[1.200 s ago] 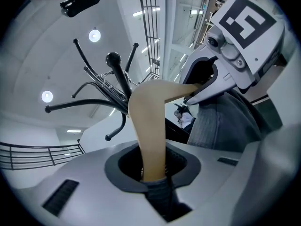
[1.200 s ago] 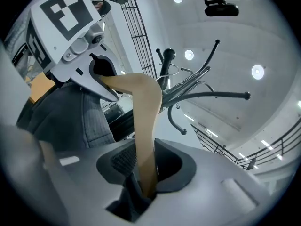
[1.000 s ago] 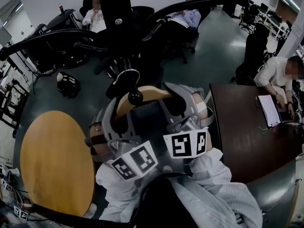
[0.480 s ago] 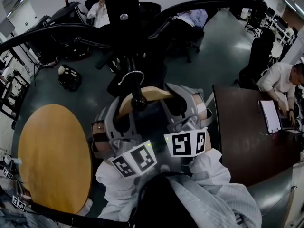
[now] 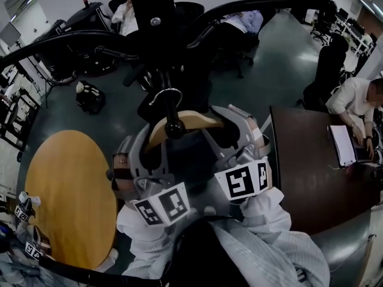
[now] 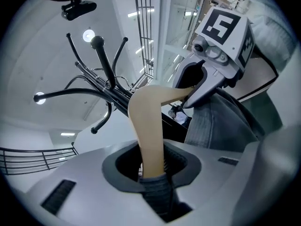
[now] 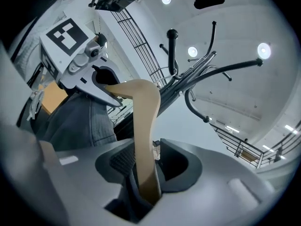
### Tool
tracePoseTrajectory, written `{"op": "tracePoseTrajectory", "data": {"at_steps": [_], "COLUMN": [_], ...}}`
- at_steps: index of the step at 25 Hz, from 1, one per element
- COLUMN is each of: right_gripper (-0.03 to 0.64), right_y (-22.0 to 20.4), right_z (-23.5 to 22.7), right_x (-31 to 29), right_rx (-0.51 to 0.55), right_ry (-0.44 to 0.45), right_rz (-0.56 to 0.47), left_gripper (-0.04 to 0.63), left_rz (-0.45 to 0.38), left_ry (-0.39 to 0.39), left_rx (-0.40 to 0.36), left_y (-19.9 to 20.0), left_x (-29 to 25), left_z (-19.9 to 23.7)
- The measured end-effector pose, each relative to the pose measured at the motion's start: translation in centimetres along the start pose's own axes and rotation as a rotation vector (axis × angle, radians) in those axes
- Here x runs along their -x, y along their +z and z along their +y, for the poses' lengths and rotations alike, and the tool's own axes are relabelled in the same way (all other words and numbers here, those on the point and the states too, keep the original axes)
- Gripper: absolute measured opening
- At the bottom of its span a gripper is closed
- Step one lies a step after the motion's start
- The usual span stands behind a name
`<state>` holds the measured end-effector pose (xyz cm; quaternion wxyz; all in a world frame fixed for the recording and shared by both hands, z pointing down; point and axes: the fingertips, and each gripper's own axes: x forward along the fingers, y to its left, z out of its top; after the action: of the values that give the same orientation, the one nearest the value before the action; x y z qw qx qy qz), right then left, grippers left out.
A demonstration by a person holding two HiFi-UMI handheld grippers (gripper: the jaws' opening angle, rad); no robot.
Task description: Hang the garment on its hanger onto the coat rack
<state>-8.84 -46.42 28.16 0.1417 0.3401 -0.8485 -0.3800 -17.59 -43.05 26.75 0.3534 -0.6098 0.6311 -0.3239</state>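
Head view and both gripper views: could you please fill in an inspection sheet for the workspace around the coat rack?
Surface: round wooden table at left, dark desk at right.
Job's things: wooden hanger carrying a dark garment, raised close to the black coat rack; whether its hook sits on an arm cannot be told.
Clutter: black bag on the floor; papers on the desk.
Grippers: left gripper shut on the hanger; right gripper has just been opening, with the hanger between its jaws and a gap at one pad.
Cables: nothing seen.
Surroundings: people seated in office chairs, one person at the desk.
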Motion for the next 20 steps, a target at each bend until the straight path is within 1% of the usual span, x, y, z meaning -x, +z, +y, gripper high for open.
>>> {"op": "tracePoseTrajectory", "data": {"at_steps": [3, 6, 9, 11, 13, 15, 17, 18, 20], "right_gripper": [0.144, 0.162, 0.173, 0.179, 0.179, 0.179, 0.178, 0.178, 0.178], "right_y": [0.1, 0.1, 0.5, 0.7, 1.0, 1.5, 2.2, 2.5, 2.6], "right_z": [0.4, 0.9, 1.0, 1.1, 1.0, 0.8, 0.2, -0.2, -1.1], "right_x": [0.8, 1.8, 2.6, 3.2, 3.6, 4.3, 5.2, 5.6, 6.5], "right_rx": [-0.007, -0.015, -0.032, -0.042, -0.041, -0.054, -0.098, -0.128, -0.176], "right_ry": [0.047, 0.089, 0.109, 0.117, 0.114, 0.105, 0.095, 0.084, 0.043], "right_rz": [-0.022, -0.027, -0.042, -0.052, -0.063, -0.081, -0.125, -0.145, -0.160], "left_gripper": [0.107, 0.158, 0.192, 0.201, 0.201, 0.201, 0.201, 0.199, 0.199], "left_rz": [0.002, -0.013, -0.014, -0.025, -0.047, -0.080, -0.131, -0.156, -0.198], "left_ry": [-0.007, -0.036, -0.077, -0.093, -0.089, -0.057, -0.007, 0.004, -0.007], "left_rx": [-0.022, 0.007, 0.022, 0.037, 0.058, 0.097, 0.172, 0.217, 0.305], "left_y": [-0.1, 0.0, -0.2, -0.1, 0.4, 1.4, 2.7, 3.5, 5.0], "left_x": [0.5, 1.4, 2.0, 2.6, 3.5, 4.5, 5.3, 5.6, 5.7], "left_z": [0.1, 0.2, -0.2, -0.4, 0.0, 1.1, 2.5, 2.9, 2.9]}}
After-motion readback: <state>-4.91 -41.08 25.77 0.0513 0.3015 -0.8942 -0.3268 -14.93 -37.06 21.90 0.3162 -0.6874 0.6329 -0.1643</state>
